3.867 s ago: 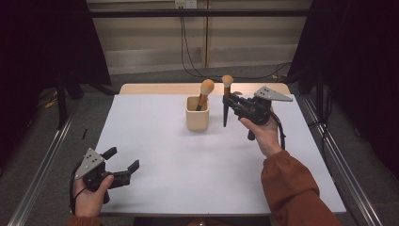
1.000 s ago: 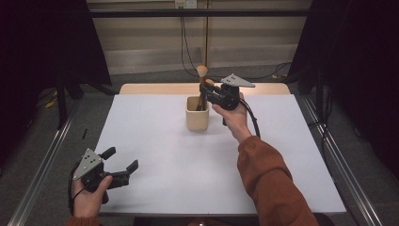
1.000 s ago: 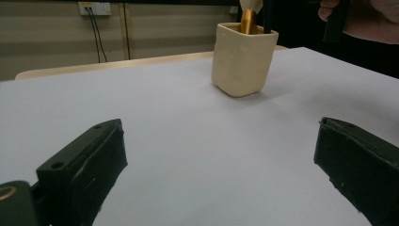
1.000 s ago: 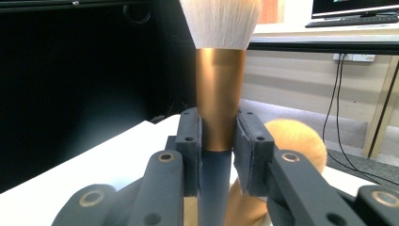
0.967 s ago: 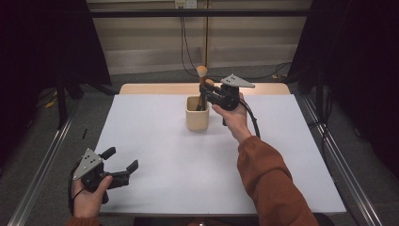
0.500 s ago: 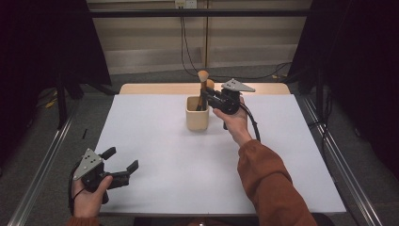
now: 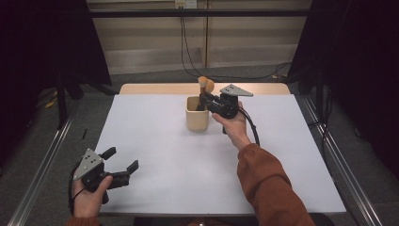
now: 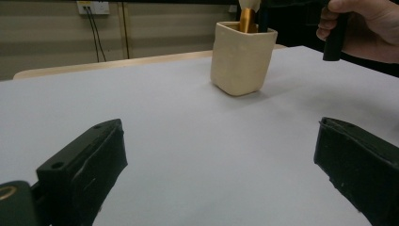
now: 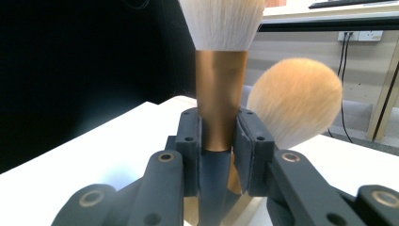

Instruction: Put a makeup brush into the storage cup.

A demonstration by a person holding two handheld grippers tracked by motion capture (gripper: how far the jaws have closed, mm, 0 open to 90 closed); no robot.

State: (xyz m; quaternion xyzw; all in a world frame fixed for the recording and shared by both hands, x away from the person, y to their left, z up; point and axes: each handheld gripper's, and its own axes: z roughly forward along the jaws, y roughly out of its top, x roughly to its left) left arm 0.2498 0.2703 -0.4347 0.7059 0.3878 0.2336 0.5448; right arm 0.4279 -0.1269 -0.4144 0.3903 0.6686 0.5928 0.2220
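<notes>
A cream cup (image 7: 197, 115) stands at the middle of the table's far side, also seen ahead in the left gripper view as the cup (image 8: 242, 57). My right gripper (image 7: 205, 101) is over its rim, shut on a makeup brush (image 9: 220, 89) with a gold ferrule and white bristles, held upright with its handle down in the cup. A second brush with a round tan head (image 9: 294, 107) stands in the cup just behind. My left gripper (image 7: 123, 164) rests open near the table's front left corner, nothing between its fingers (image 8: 84, 165).
The white table top (image 7: 188, 160) stretches between the two grippers. A wooden strip (image 7: 155, 88) borders its far edge. Metal rails (image 7: 42, 165) run along both sides, and cables (image 7: 188, 42) hang down the back wall.
Over the last seconds my right gripper carried the brush left from beside the cup to above it, then lowered it a little into the cup. The left gripper stayed put.
</notes>
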